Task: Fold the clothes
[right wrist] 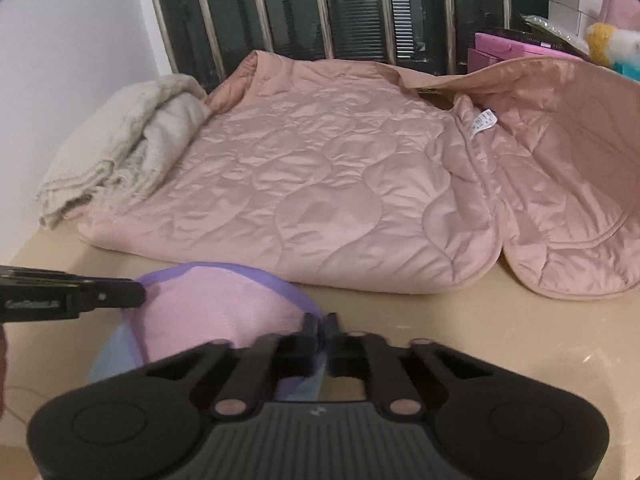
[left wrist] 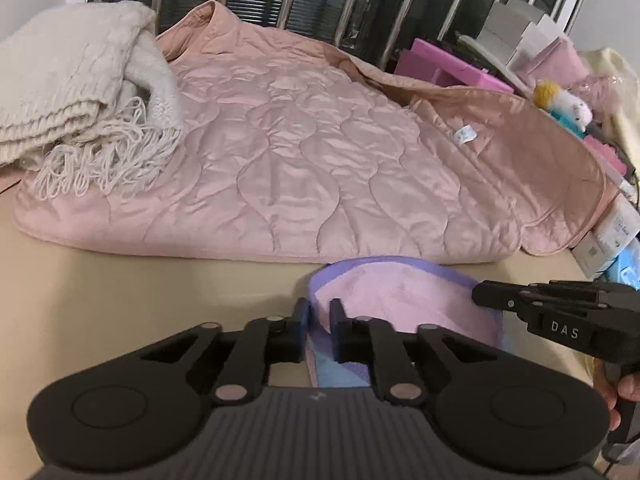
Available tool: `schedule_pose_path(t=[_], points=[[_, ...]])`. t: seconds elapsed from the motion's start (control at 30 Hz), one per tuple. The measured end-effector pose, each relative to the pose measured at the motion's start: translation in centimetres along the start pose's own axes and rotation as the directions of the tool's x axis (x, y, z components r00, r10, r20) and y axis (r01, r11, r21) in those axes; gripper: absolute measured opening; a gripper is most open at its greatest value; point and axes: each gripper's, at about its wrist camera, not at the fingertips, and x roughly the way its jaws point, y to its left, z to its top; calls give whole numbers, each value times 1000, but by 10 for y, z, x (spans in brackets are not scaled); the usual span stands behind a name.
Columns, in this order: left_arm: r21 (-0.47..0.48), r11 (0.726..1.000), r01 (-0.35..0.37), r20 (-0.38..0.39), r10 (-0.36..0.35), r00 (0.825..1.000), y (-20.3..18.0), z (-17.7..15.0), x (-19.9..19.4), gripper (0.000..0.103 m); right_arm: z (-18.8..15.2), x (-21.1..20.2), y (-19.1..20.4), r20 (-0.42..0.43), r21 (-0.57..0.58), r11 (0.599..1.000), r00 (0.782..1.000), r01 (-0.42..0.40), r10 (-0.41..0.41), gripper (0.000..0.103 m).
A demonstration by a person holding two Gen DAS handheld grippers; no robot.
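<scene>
A small pink cloth with a purple border is held up between both grippers above the beige table. My left gripper is shut on its left edge, with a small gap between the fingers. My right gripper is shut on its right edge. Each gripper shows in the other's view: the right one, the left one. A pale blue layer hangs below the cloth. A pink quilted jacket lies spread behind it.
A cream knitted blanket with fringe lies at the back left on the jacket. Pink boxes, grey boxes and a plush toy crowd the back right. Metal bars run behind. The beige table lies in front.
</scene>
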Motion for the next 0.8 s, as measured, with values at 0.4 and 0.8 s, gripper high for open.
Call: schedule_pose_path(t=[0.4,0.8], points=[[60,997,50,136,-58,989,-20,-108,-103,3,-63,-147,16,251,-137,987,961,-84,117,2],[75,983,170,275,-184,944,-31,-130,-151,55,-122,-176,16,261,-107,972,937,-209,230,58]])
